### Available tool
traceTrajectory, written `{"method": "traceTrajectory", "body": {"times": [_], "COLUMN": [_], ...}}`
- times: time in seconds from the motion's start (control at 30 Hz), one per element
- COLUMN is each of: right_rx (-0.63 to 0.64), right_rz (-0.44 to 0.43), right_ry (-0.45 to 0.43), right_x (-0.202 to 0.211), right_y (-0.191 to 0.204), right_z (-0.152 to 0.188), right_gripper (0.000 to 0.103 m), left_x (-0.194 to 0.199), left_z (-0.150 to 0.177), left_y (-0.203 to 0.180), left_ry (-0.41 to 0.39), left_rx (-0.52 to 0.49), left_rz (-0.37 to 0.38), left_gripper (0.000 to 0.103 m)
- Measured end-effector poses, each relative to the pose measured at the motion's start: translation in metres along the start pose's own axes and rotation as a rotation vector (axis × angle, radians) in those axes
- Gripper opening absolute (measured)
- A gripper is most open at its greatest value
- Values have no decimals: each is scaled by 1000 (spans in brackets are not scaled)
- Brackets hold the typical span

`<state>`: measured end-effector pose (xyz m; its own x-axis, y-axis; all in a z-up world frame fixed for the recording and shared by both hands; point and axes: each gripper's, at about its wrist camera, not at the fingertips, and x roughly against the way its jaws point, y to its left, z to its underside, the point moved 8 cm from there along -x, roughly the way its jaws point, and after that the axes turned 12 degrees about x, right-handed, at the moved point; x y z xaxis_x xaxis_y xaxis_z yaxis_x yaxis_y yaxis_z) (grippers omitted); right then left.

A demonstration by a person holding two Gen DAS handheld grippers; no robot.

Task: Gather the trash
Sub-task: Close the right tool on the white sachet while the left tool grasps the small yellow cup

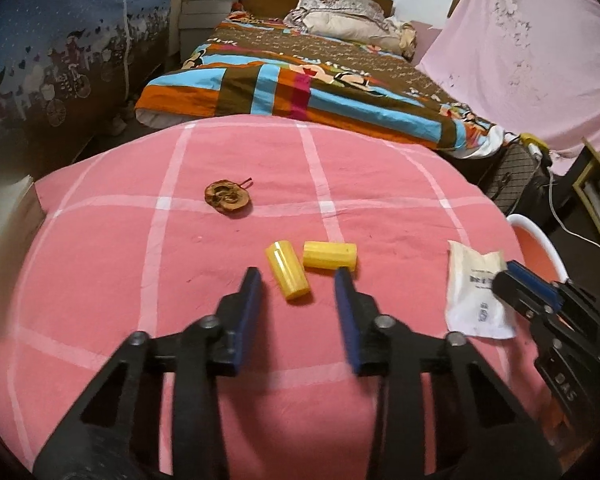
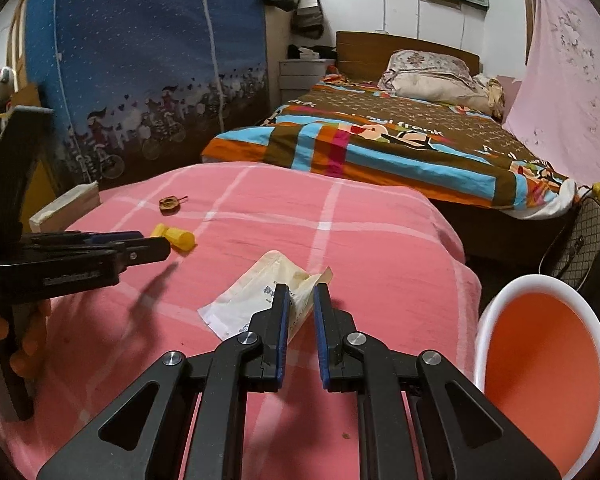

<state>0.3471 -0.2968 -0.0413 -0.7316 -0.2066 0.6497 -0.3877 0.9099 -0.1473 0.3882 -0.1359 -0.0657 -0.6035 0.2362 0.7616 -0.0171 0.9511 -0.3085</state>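
The right gripper (image 2: 301, 289) jaws are clamping a corner of the white paper packet (image 2: 252, 296) lying on the pink checked cloth (image 2: 380, 248), near the orange bin (image 2: 540, 360). The left gripper (image 1: 297, 273) jaws are standing apart, straddling one of two yellow tubes (image 1: 287, 270).

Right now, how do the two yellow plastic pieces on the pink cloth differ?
The left yellow piece lies lengthwise, one end toward the left wrist camera; the right yellow piece lies crosswise. The left yellow piece looks smooth and longer, the right yellow piece ribbed and stubbier. Both are yellow plastic, lying close together on the pink cloth, neither gripped.
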Motion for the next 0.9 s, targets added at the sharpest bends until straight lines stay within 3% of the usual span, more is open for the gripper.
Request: {"method": "traceTrajectory", "body": {"times": [0.07, 0.27, 0.33, 0.4, 0.5, 0.57, 0.63, 0.9], "right_rx": [-3, -17, -29, -35, -44, -38, -13, 12], "right_rz": [-6, -28, -43, -53, -96, -120, -122, -48], "right_ry": [-2, -4, -7, -17, -15, 13, 40, 77], "right_x": [0, 0, 0, 2, -1, -8, -15, -22], "right_y": [0, -1, -3, -3, 3, 9, 17, 20], "right_z": [1, 1, 2, 1, -1, 0, -1, 2], "right_gripper": [12, 17, 35, 45, 48, 55, 72, 75], "left_x": [-1, 8, 13, 18, 25, 30, 32, 29], "left_z": [1, 8, 12, 18, 23, 27, 29, 31], "left_y": [0, 2, 2, 3, 8, 11, 13, 14], "left_ry": [-5, -13, -13, -12, -12, -7, -5, 0], "left_rx": [-6, -5, -10, -21, -31, -29, -25, -22], "left_rz": [-22, -13, -2, 5, 12, 22, 26, 44], "left_gripper": [0, 0, 0, 0, 0, 0, 0, 0]}}
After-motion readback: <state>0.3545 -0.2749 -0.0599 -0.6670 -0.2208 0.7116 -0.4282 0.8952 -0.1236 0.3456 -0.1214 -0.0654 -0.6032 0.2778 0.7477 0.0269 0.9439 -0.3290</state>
